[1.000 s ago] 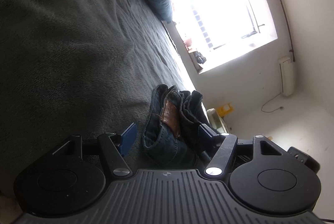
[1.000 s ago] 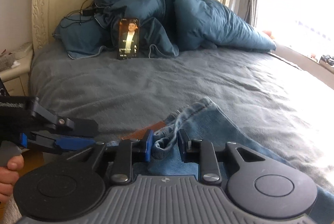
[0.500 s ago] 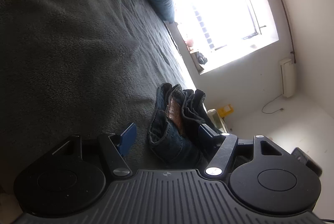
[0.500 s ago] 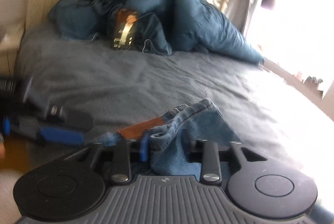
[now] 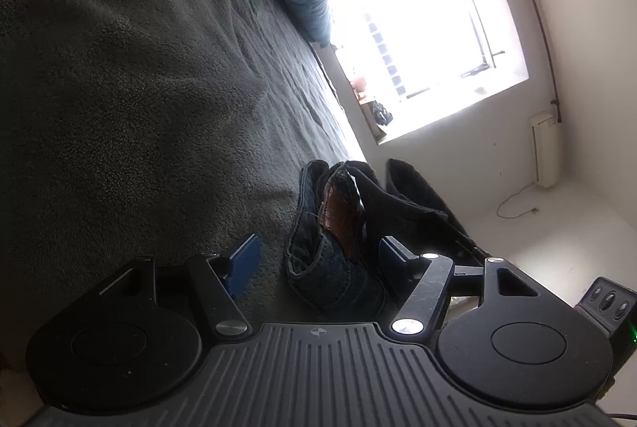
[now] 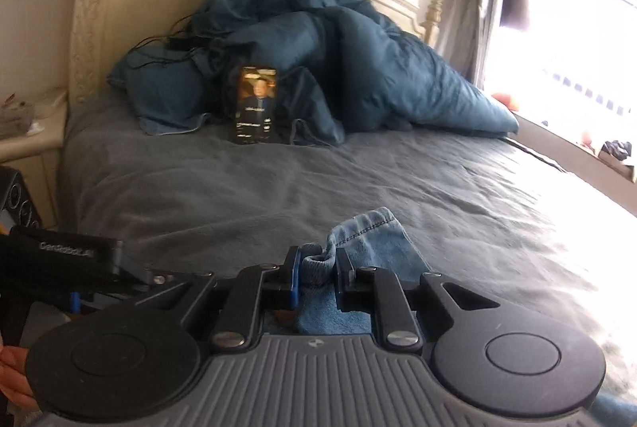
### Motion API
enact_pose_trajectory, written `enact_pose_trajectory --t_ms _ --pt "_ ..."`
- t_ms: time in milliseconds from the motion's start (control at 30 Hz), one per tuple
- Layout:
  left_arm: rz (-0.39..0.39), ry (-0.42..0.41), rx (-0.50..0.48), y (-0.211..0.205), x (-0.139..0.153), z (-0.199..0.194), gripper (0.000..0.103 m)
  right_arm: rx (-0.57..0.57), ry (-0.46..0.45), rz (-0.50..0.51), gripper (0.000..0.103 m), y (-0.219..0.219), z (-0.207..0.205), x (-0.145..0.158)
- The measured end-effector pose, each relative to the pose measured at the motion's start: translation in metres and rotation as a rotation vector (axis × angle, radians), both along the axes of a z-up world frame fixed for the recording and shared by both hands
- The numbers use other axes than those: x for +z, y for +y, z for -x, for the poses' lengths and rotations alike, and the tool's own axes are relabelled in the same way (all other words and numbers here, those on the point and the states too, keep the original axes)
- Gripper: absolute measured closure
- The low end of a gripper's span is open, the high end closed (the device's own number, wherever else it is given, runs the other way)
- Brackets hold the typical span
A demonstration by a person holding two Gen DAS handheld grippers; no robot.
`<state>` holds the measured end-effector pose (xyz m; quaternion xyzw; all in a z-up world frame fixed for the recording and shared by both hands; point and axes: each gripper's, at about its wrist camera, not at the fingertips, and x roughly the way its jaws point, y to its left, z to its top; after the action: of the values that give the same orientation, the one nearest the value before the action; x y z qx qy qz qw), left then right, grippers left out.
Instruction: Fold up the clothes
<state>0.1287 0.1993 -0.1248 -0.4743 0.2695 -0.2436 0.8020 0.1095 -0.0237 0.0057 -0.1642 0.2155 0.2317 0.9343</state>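
Right gripper (image 6: 316, 273) is closing on a rolled edge of the jeans (image 6: 366, 243), denim bunched between its pads at the near edge of the grey bed (image 6: 278, 188). Left gripper (image 5: 318, 259) stands about half open around the waistband with its brown patch (image 5: 338, 220), not pinching yet. The risk, I reckon: that thick roll slips free, or the left side sags and the fold skews.

The bed (image 6: 278, 188) is viewed close from each gripper; the left view is rolled sideways; jeans (image 5: 330, 267) are shared.
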Motion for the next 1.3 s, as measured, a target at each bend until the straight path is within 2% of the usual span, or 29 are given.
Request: enact_pose_trajectory --t_ms 200,300,333,367,433,533,633,700,767,833,900,967,1067,1167,1267,1300 --pt "-0.018 0.014 0.013 0.001 0.003 0.003 0.036 0.028 0.104 0.057 0.082 0.017 -0.011 -0.03" --pt "-0.035 0.008 0.03 0.002 0.012 0.007 0.036 0.047 0.092 0.029 0.067 0.011 -0.005 -0.031" --pt "-0.04 0.005 0.035 0.002 0.015 0.008 0.036 0.047 0.088 -0.002 0.06 0.004 -0.001 -0.026" --pt "-0.049 -0.013 0.034 -0.001 0.022 0.008 0.036 0.047 0.084 -0.032 0.057 -0.003 0.003 -0.021" --pt "-0.069 -0.053 0.031 -0.007 0.038 0.007 0.036 0.038 0.076 -0.105 0.051 -0.027 0.015 -0.01" --pt "-0.09 -0.122 0.008 -0.021 0.063 0.004 0.036 -0.011 0.077 -0.234 0.051 -0.08 0.038 0.006" --pt "-0.098 -0.213 -0.071 -0.052 0.089 -0.009 0.034 -0.126 0.074 -0.352 0.051 -0.144 0.064 0.013" --pt "-0.123 -0.243 -0.126 -0.08 0.099 -0.024 0.033 -0.246 0.049 -0.378 0.051 -0.185 0.085 0.015" --pt "-0.187 -0.212 -0.162 -0.107 0.1 -0.045 0.033 -0.37 0.016 -0.393 0.052 -0.223 0.107 0.016" --pt "-0.308 -0.17 -0.129 -0.123 0.094 -0.063 0.034 -0.474 -0.023 -0.397 0.055 -0.255 0.121 0.016" --pt "-0.42 -0.124 -0.095 -0.134 0.086 -0.077 0.034 -0.56 -0.063 -0.377 0.061 -0.28 0.125 0.019" --pt "-0.518 -0.075 -0.066 -0.139 0.074 -0.087 0.036 -0.589 -0.084 -0.352 0.067 -0.295 0.117 0.025" --pt "-0.493 -0.028 -0.044 -0.135 0.061 -0.092 0.04 -0.55 -0.095 -0.345 0.071 -0.308 0.092 0.028" --pt "-0.444 -0.02 -0.018 -0.129 0.057 -0.092 0.044 -0.529 -0.048 -0.359 0.071 -0.321 0.061 0.013" --pt "-0.384 -0.023 -0.004 -0.118 0.052 -0.09 0.051 -0.614 0.032 -0.297 0.074 -0.34 0.041 -0.034" --pt "-0.352 -0.025 -0.005 -0.113 0.048 -0.09 0.051 -0.626 0.064 -0.328 0.069 -0.353 0.044 -0.052"
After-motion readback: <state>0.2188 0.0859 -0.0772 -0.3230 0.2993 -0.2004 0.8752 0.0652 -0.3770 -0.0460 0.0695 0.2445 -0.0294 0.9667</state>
